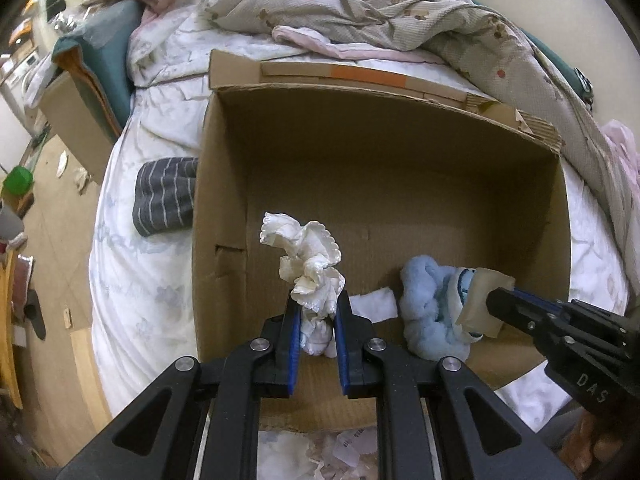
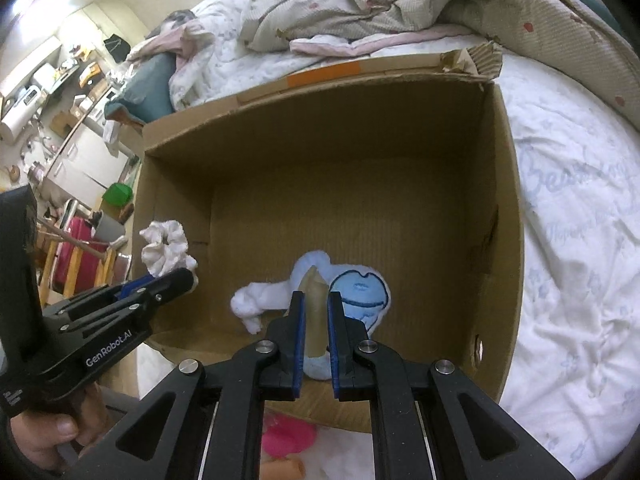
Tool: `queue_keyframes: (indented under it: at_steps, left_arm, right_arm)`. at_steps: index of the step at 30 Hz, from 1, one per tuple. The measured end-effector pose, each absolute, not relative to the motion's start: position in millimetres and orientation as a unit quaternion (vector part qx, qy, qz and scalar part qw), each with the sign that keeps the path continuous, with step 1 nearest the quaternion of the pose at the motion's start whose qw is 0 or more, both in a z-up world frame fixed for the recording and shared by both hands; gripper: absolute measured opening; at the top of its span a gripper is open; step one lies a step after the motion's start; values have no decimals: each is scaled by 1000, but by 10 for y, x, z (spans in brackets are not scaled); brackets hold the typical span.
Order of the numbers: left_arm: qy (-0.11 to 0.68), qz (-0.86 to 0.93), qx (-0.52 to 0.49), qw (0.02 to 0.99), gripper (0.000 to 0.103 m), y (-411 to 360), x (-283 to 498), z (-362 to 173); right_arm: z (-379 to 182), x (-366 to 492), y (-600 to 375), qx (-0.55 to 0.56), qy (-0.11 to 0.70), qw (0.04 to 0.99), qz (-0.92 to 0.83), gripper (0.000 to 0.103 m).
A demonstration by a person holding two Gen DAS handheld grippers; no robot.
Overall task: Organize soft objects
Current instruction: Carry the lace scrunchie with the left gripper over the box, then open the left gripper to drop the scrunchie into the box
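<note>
An open cardboard box [image 1: 400, 152] stands on the bed. My left gripper [image 1: 317, 306] is shut on a white frilly scrunchie [image 1: 308, 264] and holds it over the box's near left edge; the scrunchie also shows in the right wrist view [image 2: 166, 250]. My right gripper [image 2: 314, 306] is shut on a beige soft piece [image 2: 315, 312], also visible in the left wrist view [image 1: 482, 300], above the box floor. A fluffy light blue sock [image 1: 428, 308] and a small white soft item [image 1: 374, 304] lie on the box floor below.
A dark striped cloth [image 1: 166, 194] lies on the white bedsheet [image 1: 132, 264] left of the box. A crumpled floral quilt [image 1: 360, 8] is piled behind the box. A pink object [image 2: 288, 438] and a tan one [image 2: 282, 472] lie in front of the box.
</note>
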State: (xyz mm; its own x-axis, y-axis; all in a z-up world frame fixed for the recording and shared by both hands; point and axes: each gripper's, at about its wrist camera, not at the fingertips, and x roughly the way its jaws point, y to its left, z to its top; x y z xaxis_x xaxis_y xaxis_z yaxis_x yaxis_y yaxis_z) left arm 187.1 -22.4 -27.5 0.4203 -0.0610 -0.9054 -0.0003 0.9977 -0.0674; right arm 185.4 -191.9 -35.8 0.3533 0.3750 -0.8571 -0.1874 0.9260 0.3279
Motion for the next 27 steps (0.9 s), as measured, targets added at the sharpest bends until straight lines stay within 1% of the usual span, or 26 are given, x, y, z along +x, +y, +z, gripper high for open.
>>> queue_keyframes:
  at_steps: [9,13,23,25,27]
  left_arm:
    - [544,-25,-37,838,14,-225,1887,-329]
    - [549,-27,-39,834,17,-233,1895,-352]
    - [554,-30,-33,831,18,-264,1880,-378]
    - [553,-29,-34,832,19,-260,1880,-372]
    - [553,-29,-32,832,21,-255,1881,-374]
  right_arm:
    - [-384,1887,-1927,88,546,816,166,11]
    - [-396,1894,-1917,89,548,814,167,11]
    - [-393,1899,-1955,99,548,813,172,11]
    - [-394,1898,-1959,104,549,811,174,12]
    - [-389,1896,-1968,105,548,811,175,16]
